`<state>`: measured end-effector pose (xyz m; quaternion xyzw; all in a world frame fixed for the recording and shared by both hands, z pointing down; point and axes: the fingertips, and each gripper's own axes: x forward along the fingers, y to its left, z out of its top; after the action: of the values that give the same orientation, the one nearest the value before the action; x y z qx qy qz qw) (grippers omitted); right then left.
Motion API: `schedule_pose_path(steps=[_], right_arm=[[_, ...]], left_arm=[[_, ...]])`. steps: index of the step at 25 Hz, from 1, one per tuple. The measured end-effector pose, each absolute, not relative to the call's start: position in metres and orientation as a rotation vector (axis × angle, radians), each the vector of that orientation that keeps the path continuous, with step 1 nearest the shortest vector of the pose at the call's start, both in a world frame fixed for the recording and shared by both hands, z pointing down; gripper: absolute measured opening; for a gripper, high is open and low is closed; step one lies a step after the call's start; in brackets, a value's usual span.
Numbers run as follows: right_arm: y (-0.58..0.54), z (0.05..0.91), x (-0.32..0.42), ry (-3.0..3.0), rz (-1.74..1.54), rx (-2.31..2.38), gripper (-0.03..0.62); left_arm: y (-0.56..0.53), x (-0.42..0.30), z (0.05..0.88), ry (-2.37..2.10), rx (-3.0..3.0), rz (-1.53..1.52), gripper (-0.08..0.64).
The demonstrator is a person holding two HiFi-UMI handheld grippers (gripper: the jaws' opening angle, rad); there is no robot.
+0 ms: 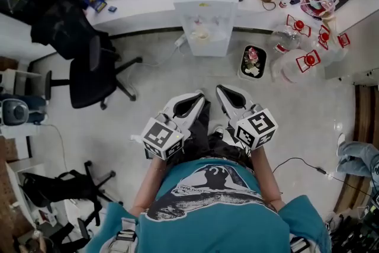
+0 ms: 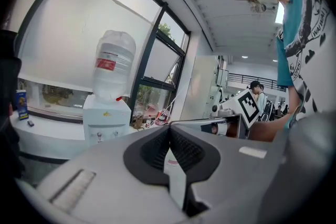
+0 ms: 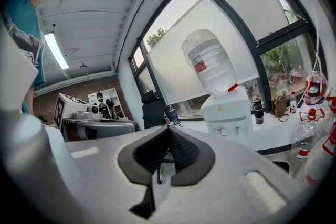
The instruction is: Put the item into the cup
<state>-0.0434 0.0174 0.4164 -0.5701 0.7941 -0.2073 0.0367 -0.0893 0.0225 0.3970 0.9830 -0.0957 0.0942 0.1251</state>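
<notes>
I cannot make out a cup or a loose item in any view. Both grippers are held close to the person's teal shirt, side by side, pointing forward at a white water dispenser (image 1: 204, 15). My left gripper (image 1: 198, 96) is shut, its dark pads meeting with nothing between them; the left gripper view shows the same gripper (image 2: 169, 129) with the pads closed tip to tip. My right gripper (image 1: 222, 89) is also shut and holds nothing; in the right gripper view that gripper (image 3: 169, 131) has its pads pressed together. Each carries its marker cube near the hand.
The water dispenser (image 2: 107, 118) (image 3: 228, 113) stands against a white counter (image 1: 139, 9) under the windows. A black office chair (image 1: 89, 77) is at the left. A dark tray (image 1: 253, 61) lies on the floor. Large bottles with red caps (image 1: 296, 50) are at the right.
</notes>
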Motion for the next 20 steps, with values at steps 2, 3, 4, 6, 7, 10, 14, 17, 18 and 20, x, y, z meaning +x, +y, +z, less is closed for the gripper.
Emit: schedule_pose_path(steps=[2,3,4,6,7,10,14,17,18,20], right_arm=[[0.027,0.411,-0.05,2.451,-0.609,-1.736,-0.006],[0.032,0.408,-0.052,2.456,-0.597,-1.73,-0.006],[0.036,0.405,-0.054,2.459,-0.585,-1.727,-0.006],[0.043,0.402,-0.058,2.465,-0.569,-1.728,-0.005],[0.047,0.401,-0.06,2.47,-0.562,-1.73,-0.003],[0.056,0.398,-0.067,2.487,-0.542,-1.731,-0.002],[0.067,0.395,-0.073,2.497,-0.531,-1.715,-0.002],[0.073,0.392,-0.077,2.507,-0.516,-1.715,-0.002],[0.074,0.392,-0.079,2.511,-0.513,-1.716,-0.002],[0.078,0.391,-0.081,2.518,-0.51,-1.713,-0.002]], left_arm=[[0.036,-0.092,0.393,-0.27,2.88,0.26,0.011],[0.043,-0.093,0.391,-0.265,2.887,0.254,0.011],[0.049,-0.095,0.389,-0.26,2.893,0.249,0.011],[0.06,-0.098,0.387,-0.252,2.899,0.241,0.011],[0.064,-0.1,0.386,-0.249,2.902,0.237,0.011],[0.076,-0.105,0.384,-0.244,2.911,0.23,0.011],[0.089,-0.109,0.383,-0.239,2.92,0.216,0.011],[0.095,-0.113,0.383,-0.237,2.922,0.213,0.011],[0.096,-0.114,0.383,-0.236,2.922,0.212,0.011],[0.099,-0.116,0.383,-0.236,2.923,0.21,0.011]])
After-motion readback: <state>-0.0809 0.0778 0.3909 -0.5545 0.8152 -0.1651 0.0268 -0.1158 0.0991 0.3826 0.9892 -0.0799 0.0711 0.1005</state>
